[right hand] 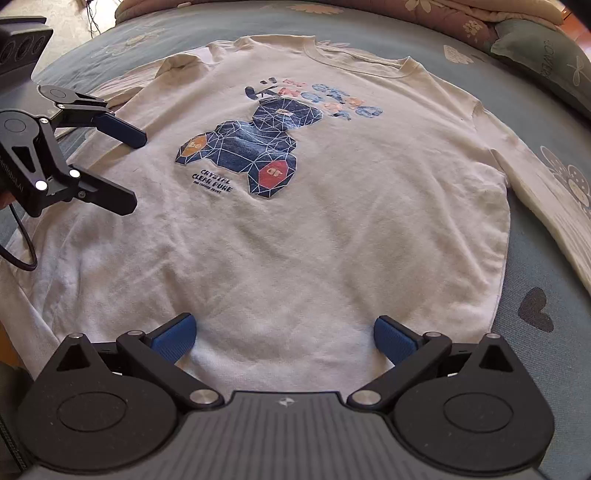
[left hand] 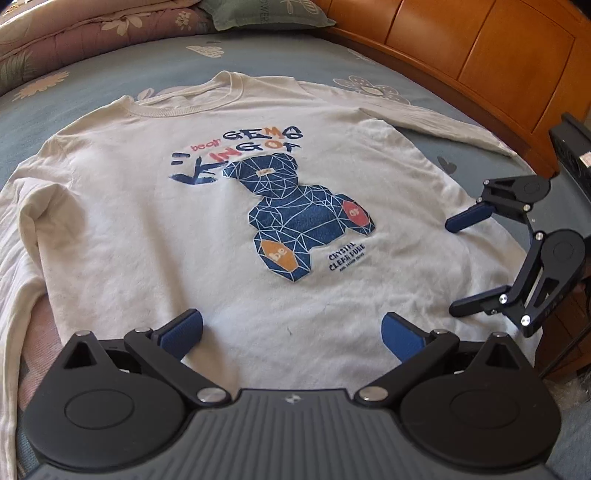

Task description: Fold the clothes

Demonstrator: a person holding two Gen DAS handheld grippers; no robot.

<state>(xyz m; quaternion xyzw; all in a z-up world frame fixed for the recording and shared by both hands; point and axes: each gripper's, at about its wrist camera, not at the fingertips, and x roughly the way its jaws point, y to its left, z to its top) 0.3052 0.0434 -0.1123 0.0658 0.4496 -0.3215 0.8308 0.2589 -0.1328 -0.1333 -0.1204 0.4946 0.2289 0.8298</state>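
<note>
A white long-sleeved shirt (left hand: 147, 221) (right hand: 332, 221) with a blue geometric bear print (left hand: 295, 218) (right hand: 255, 147) lies face up and flat on the bed, collar at the far end. My left gripper (left hand: 291, 328) is open over the hem on one side, with nothing between its blue pads. My right gripper (right hand: 284, 330) is open over the hem on the other side. Each shows in the other's view, the right gripper (left hand: 454, 267) and the left gripper (right hand: 133, 173), both hovering just above the cloth. One sleeve (right hand: 554, 206) stretches out sideways; the other sleeve (left hand: 22, 258) lies along the body.
The bed sheet (left hand: 110, 74) (right hand: 546, 266) is blue-grey with flower and heart prints. A green pillow (left hand: 266, 14) and a pink quilt (left hand: 92, 26) lie at the head. A wooden bed frame (left hand: 498, 55) runs along one side. A black device (right hand: 22, 44) stands by the bed edge.
</note>
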